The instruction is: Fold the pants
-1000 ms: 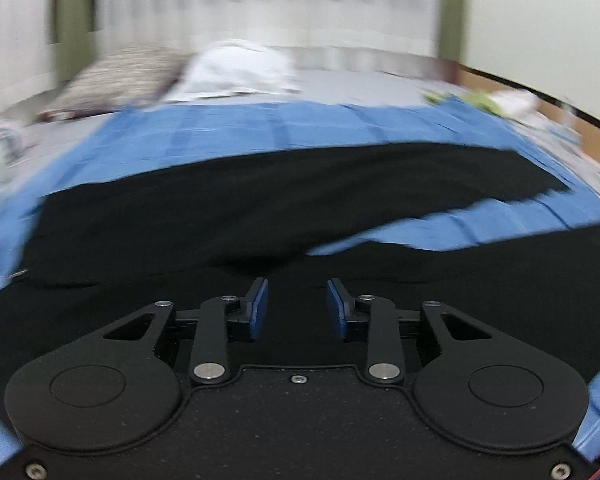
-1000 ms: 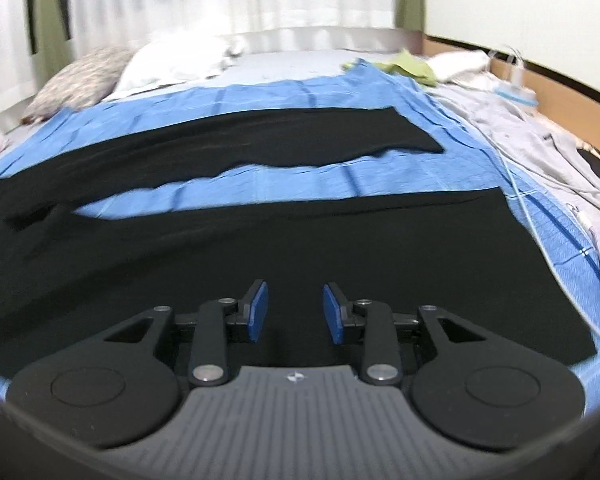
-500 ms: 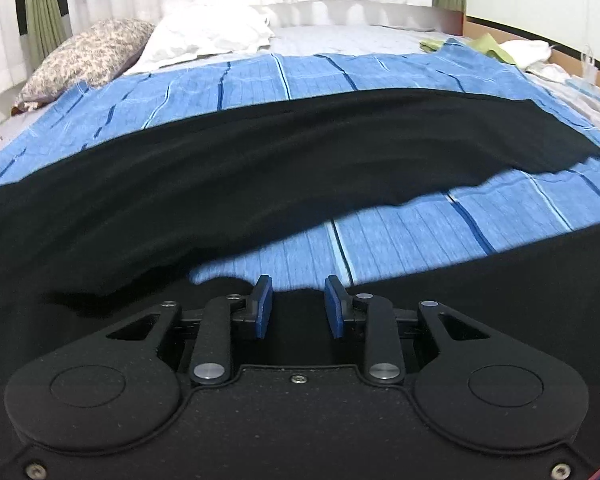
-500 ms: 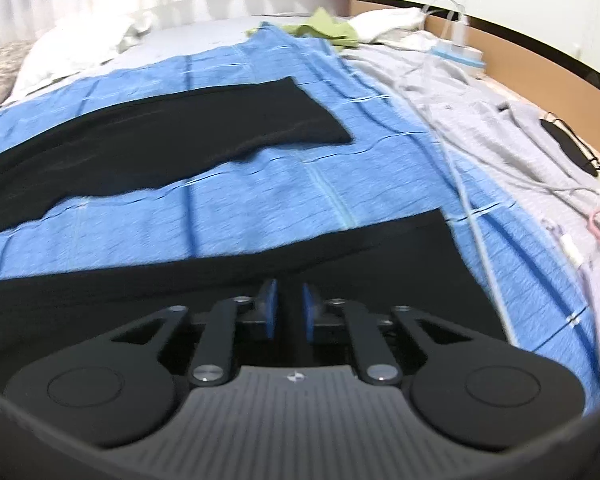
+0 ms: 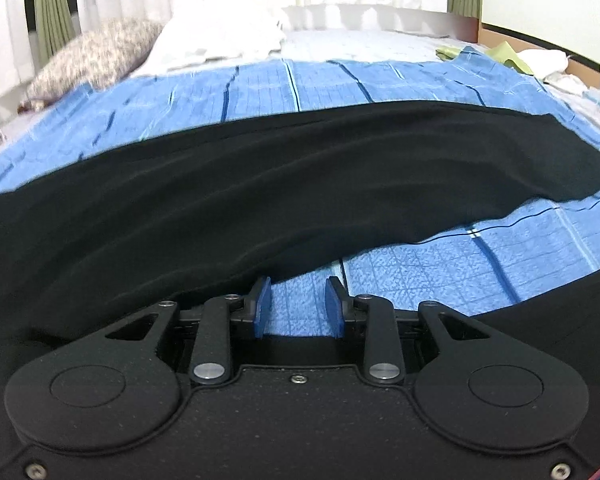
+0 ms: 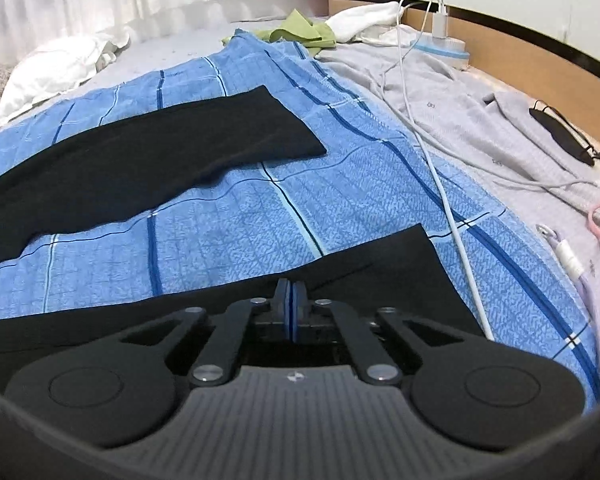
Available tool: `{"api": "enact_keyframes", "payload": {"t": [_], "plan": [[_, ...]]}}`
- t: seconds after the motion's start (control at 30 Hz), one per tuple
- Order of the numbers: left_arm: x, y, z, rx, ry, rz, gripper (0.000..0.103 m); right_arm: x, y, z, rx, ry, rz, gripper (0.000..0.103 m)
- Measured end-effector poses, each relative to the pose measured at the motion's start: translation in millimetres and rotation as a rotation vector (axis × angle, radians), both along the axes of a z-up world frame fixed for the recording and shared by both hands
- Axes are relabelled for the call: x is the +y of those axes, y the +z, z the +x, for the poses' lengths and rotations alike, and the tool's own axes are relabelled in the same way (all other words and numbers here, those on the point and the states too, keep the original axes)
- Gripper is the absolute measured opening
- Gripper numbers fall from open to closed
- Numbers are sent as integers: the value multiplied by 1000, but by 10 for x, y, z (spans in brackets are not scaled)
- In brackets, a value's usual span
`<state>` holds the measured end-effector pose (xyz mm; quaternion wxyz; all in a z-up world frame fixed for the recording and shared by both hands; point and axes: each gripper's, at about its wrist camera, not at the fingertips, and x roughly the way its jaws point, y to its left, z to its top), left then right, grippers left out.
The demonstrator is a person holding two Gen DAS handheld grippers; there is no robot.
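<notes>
The black pants [image 5: 260,184] were spread across the blue blanket [image 5: 440,280] on the bed, both legs splayed apart with a wedge of blanket showing between them; the left gripper [image 5: 299,306] sat low over that wedge with its jaws released, nothing between the pads, far leg just beside its left finger; the right gripper [image 6: 291,304] had its jaws clenched at the edge of the near leg [image 6: 380,276], pads pressed together, though whether cloth was actually pinched in there I couldn't tell; a white cable [image 6: 440,184] ran down the blanket's right side, near a grey garment [image 6: 480,120].
</notes>
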<state>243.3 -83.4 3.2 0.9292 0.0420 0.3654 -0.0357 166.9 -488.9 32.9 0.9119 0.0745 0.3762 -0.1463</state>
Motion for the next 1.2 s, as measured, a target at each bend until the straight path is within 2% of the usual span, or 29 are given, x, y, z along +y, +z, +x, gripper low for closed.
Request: {"api": "enact_keyframes", "payload": {"t": [0.03, 0.1, 0.17, 0.23, 0.3, 0.37, 0.43, 0.5, 0.7, 0.83, 0.9, 1.03, 1.2], "plan": [[38, 31, 1, 13, -3, -12, 32, 37, 29, -16, 1, -2, -1, 30], [127, 104, -25, 22, -2, -12, 36, 134, 101, -50, 1, 11, -6, 47], [235, 186, -60, 18, 4, 2, 41, 250, 189, -63, 0, 36, -24, 50], [349, 277, -87, 36, 15, 5, 56, 375, 292, -47, 5, 50, -37, 56], [516, 384, -80, 57, 28, -9, 65, 490, 416, -9, 2, 59, -16, 67], [724, 520, -75, 50, 51, -18, 71, 597, 548, 46, -12, 65, 18, 72], [925, 649, -69, 37, 91, -15, 85, 716, 688, 122, -31, 74, 46, 78], [1169, 762, -32, 27, 142, -23, 88, 825, 809, 211, -44, 72, 74, 85], [2011, 970, 231, 49, 323, -83, 91, 1088, 1062, 618, -68, 9, 160, 90], [2560, 999, 459, 59, 469, -150, 91, 1207, 1132, 944, -89, -38, 165, 95], [2804, 970, 574, 68, 531, -192, 92, 1231, 1139, 1100, -98, -61, 161, 101], [3176, 812, 898, 87, 660, -258, 96, 1235, 1071, 1455, -112, -117, 164, 103], [3393, 542, 1274, 107, 771, -273, 96, 1169, 848, 1903, -104, -180, 195, 103]]}}
